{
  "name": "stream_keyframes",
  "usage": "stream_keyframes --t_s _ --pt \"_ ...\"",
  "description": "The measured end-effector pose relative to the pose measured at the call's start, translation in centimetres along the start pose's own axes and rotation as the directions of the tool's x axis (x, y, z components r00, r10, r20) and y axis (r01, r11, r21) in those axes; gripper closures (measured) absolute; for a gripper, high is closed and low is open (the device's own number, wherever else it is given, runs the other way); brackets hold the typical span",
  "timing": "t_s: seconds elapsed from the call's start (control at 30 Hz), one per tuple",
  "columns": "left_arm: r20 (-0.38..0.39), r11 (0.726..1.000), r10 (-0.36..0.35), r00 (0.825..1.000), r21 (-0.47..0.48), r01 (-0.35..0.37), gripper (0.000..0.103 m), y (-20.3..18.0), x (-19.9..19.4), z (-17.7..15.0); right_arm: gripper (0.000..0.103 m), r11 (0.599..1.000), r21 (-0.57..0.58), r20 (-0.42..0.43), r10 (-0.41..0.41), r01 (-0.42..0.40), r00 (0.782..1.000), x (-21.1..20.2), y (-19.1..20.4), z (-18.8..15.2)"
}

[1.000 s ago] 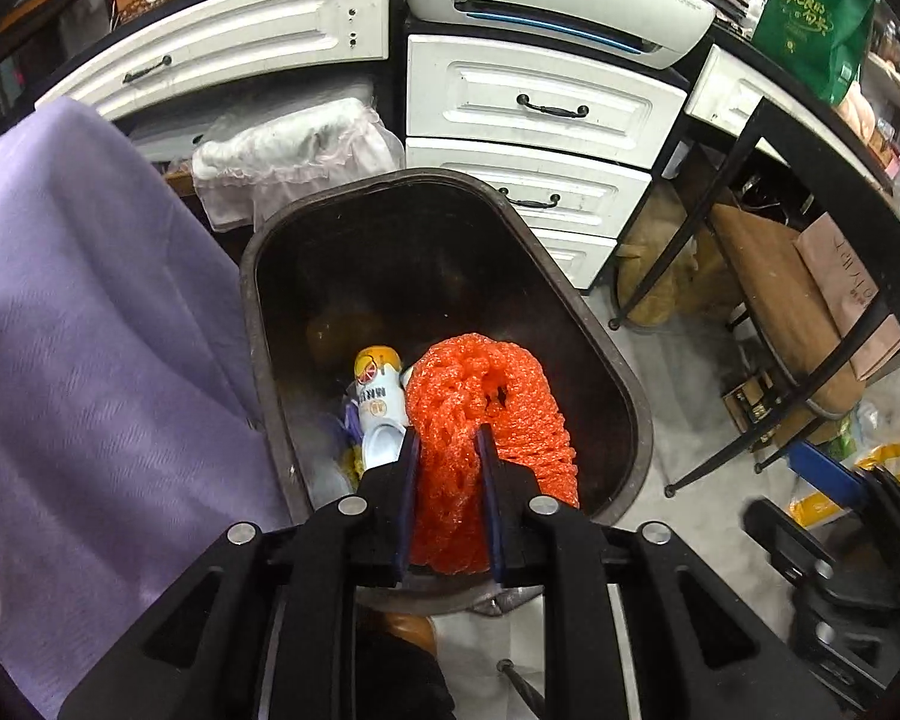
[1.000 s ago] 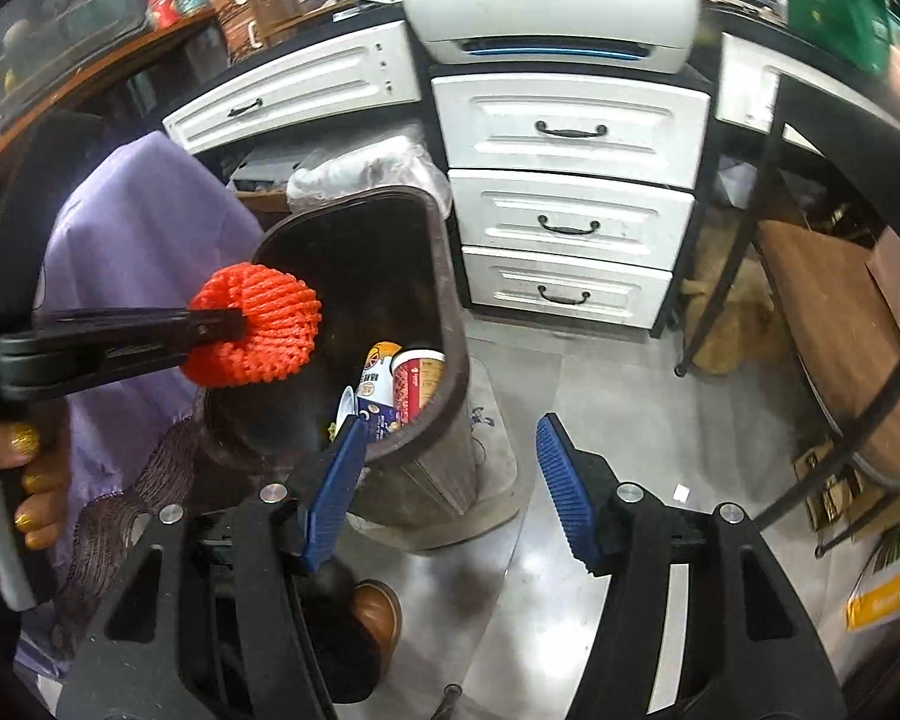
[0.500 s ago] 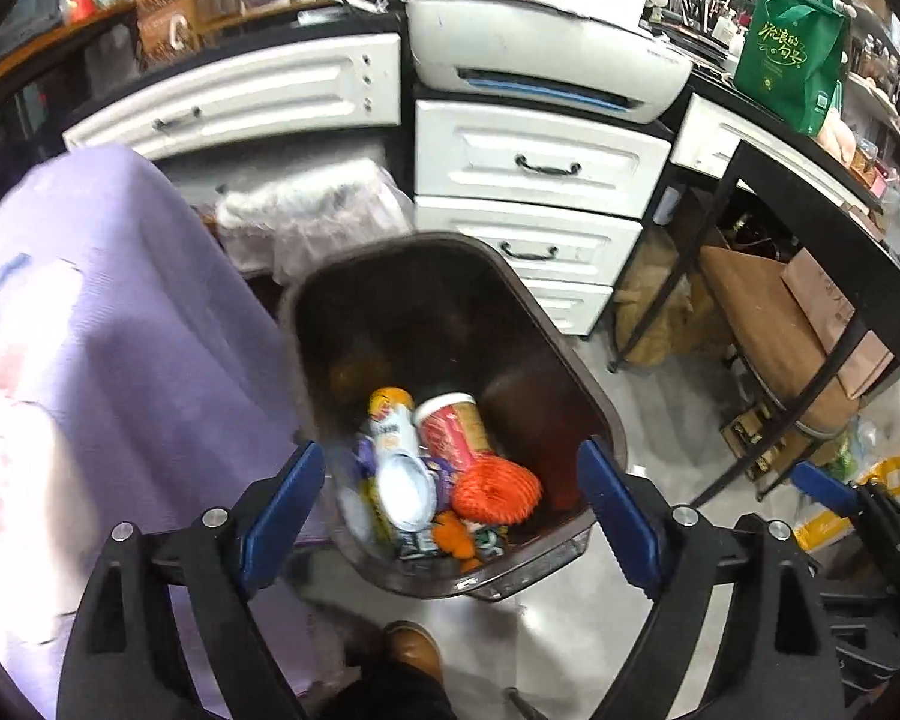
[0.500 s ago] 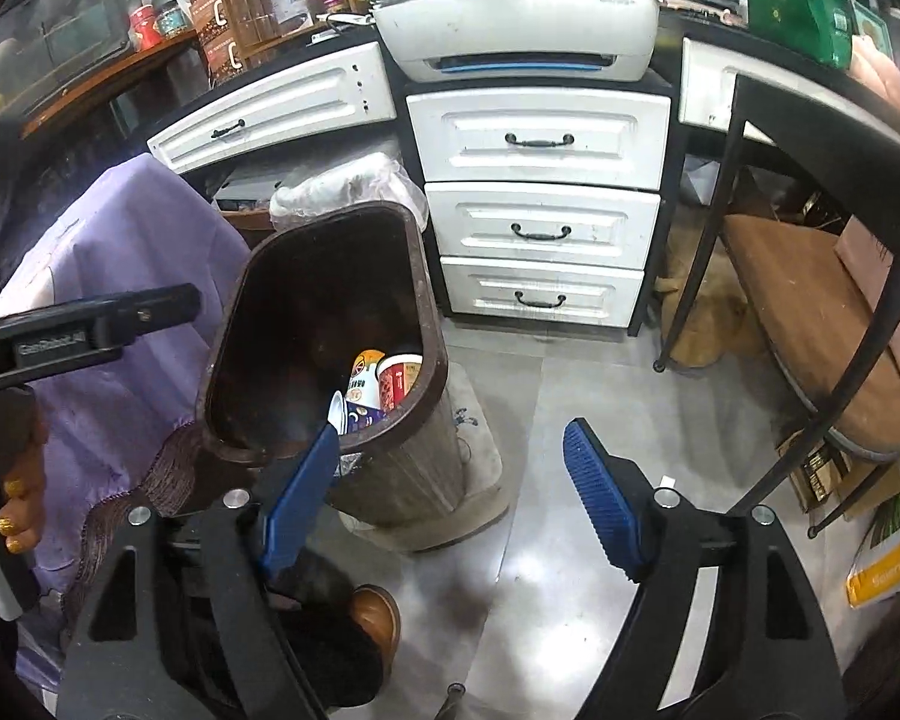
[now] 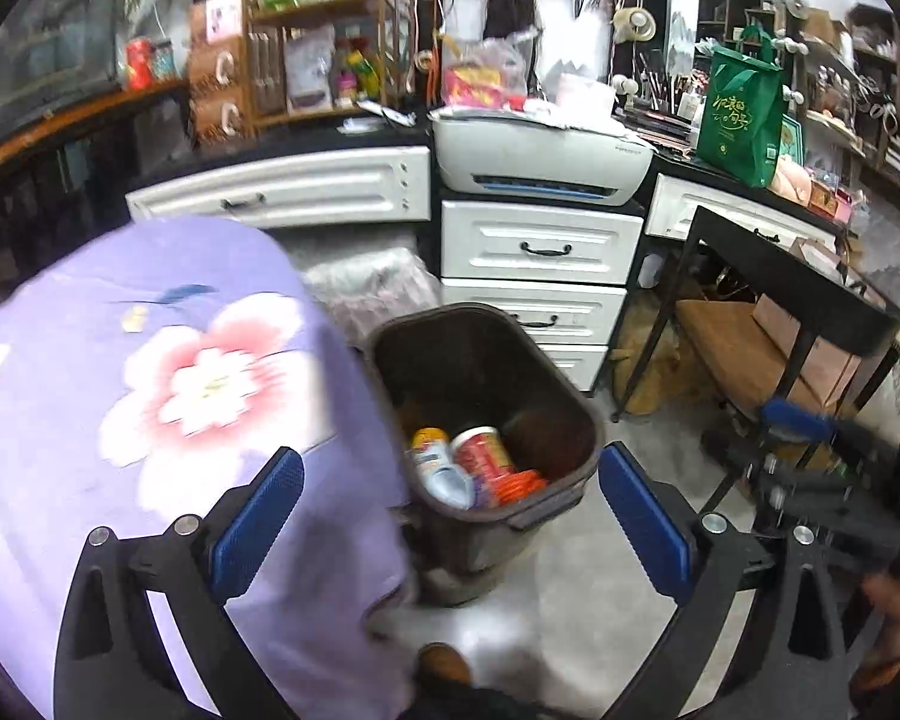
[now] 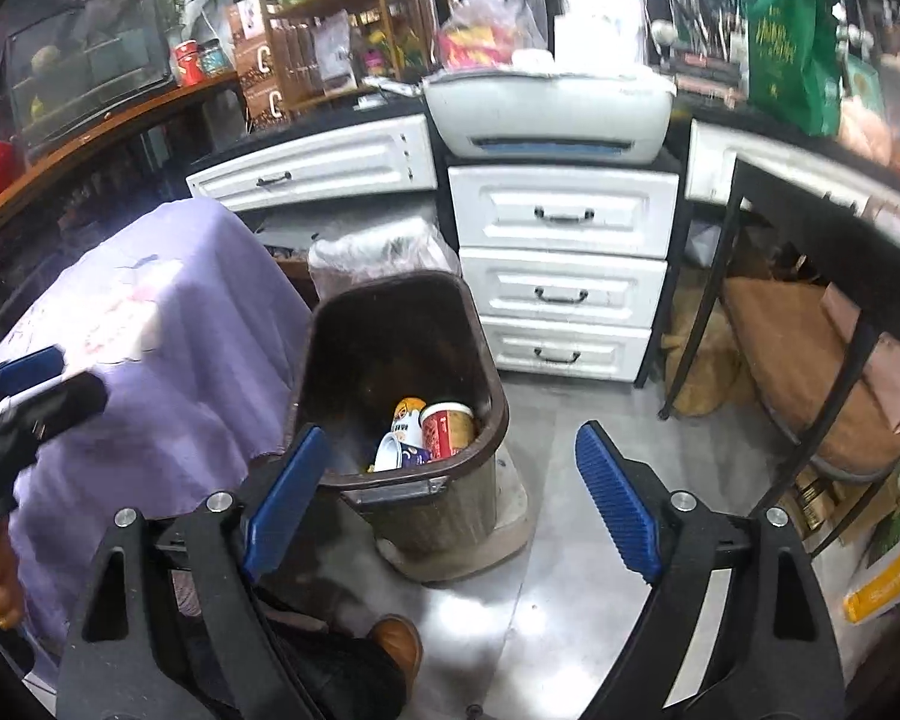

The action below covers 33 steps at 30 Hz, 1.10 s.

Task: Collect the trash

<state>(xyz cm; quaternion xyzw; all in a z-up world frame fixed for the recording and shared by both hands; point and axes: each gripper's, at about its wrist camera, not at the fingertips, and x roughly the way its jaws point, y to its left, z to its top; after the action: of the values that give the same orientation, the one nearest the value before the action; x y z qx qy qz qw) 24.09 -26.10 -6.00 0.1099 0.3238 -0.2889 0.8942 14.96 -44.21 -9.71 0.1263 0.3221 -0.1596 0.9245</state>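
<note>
Trash lies at the bottom of the dark brown plastic bin (image 5: 486, 360): a red-labelled paper cup (image 5: 480, 450), a white bottle with an orange cap (image 5: 435, 456) and an orange foam net (image 5: 519, 483), all heaped against the near wall, most likely because things dropped from above settle there. The bin stands on the grey floor (image 6: 570, 540), just beside the hanging edge of the purple flowered tablecloth (image 5: 150, 360) and in front of the white drawer unit (image 6: 564, 276), so rubbish from the table has a short way to go. The left gripper (image 5: 450, 516) hangs above the bin's near rim with its blue-padded jaws wide apart and nothing between them. The right gripper (image 6: 444, 498) is likewise spread and empty, held over the bin's near edge. Neither touches the bin. Judging by this, the next piece must come from the table top.
</note>
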Motion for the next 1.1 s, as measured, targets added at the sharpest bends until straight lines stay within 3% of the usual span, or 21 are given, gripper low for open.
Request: stream_keyframes --t_s 0.07,0.33,0.47,0.6,0.83,1.1 --pt "0.026 1.000 0.026 0.999 0.008 -0.027 0.005 0.9 -2.3 -1.2 0.010 1.000 -0.016 0.031 -0.011 0.011 0.999 -1.9 1.3 -0.1" --pt "0.104 0.984 0.172 0.980 -0.068 -0.166 0.005 4.6 -11.3 -6.1 0.006 0.990 -0.139 0.210 0.025 0.004 0.977 -10.5 7.5 -2.6" --pt "0.138 0.974 0.197 0.971 -0.144 -0.177 0.005 5.3 -15.3 -8.2 0.006 0.984 -0.161 0.238 0.116 -0.079 0.964 -14.5 9.7 -4.1" --pt "0.195 0.947 0.280 0.940 -0.215 -0.237 0.005 5.4 -19.5 -10.1 0.006 0.980 -0.161 0.306 0.159 -0.114 0.939 -18.6 11.0 -6.4" --pt "0.254 0.936 0.305 0.918 -0.260 -0.239 0.005 3.7 -24.2 -12.1 0.006 0.958 -0.249 0.321 0.219 -0.141 0.921 -23.3 12.4 -9.4" --pt "0.314 0.925 0.350 0.883 -0.266 -0.273 0.005 2.0 -27.1 -14.5 0.006 0.956 -0.248 0.331 0.238 -0.159 0.913 -25.5 11.6 -11.9"
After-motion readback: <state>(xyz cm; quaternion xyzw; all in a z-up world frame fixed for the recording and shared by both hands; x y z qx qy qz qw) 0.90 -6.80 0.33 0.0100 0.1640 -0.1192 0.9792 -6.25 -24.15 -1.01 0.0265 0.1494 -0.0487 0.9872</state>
